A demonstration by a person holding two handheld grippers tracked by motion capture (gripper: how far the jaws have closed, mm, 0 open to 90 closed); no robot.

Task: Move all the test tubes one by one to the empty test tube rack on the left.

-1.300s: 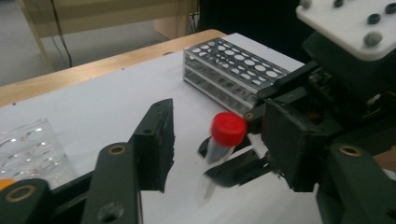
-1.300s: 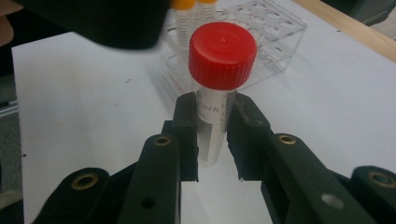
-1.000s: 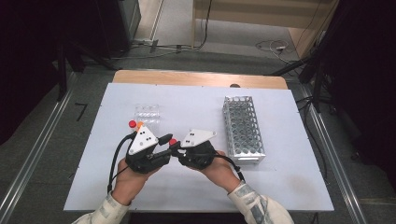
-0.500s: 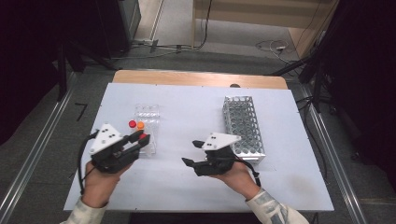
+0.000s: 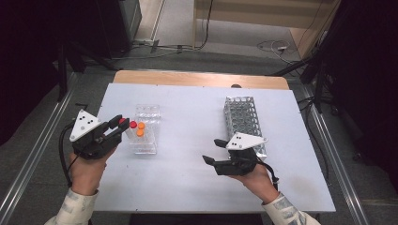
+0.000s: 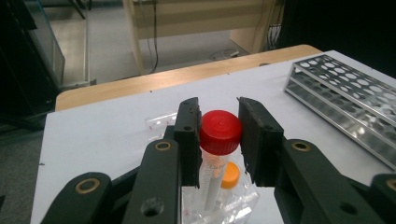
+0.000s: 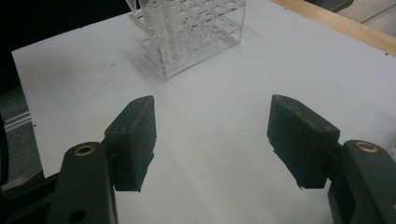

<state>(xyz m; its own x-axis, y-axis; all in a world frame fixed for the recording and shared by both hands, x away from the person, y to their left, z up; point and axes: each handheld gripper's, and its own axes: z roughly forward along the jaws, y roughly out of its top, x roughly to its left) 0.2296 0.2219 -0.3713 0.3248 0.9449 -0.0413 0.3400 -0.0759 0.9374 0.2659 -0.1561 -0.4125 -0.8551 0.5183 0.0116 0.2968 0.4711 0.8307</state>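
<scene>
My left gripper (image 5: 121, 125) (image 6: 219, 133) is shut on the red cap of a clear, red-capped tube (image 6: 219, 133) (image 5: 124, 122). It holds the tube upright at the left edge of a clear plastic rack (image 5: 146, 143) (image 6: 156, 122). An orange-capped tube (image 5: 141, 126) (image 6: 230, 175) stands in that rack. My right gripper (image 5: 211, 151) (image 7: 212, 126) hovers over bare table left of a metal tube rack (image 5: 244, 117) (image 6: 345, 100). Its jaws have just been opening and stand wide with nothing between them. The clear rack (image 7: 187, 42) lies ahead of them.
The white tabletop (image 5: 187, 108) has a wooden strip (image 5: 197, 78) along its far edge. Aluminium rails run down both sides of the table. Bare table lies between the two racks.
The two grippers met at the table's middle a second ago. The left has since moved left with the red-capped tube. The right has moved right and its jaws have opened.
</scene>
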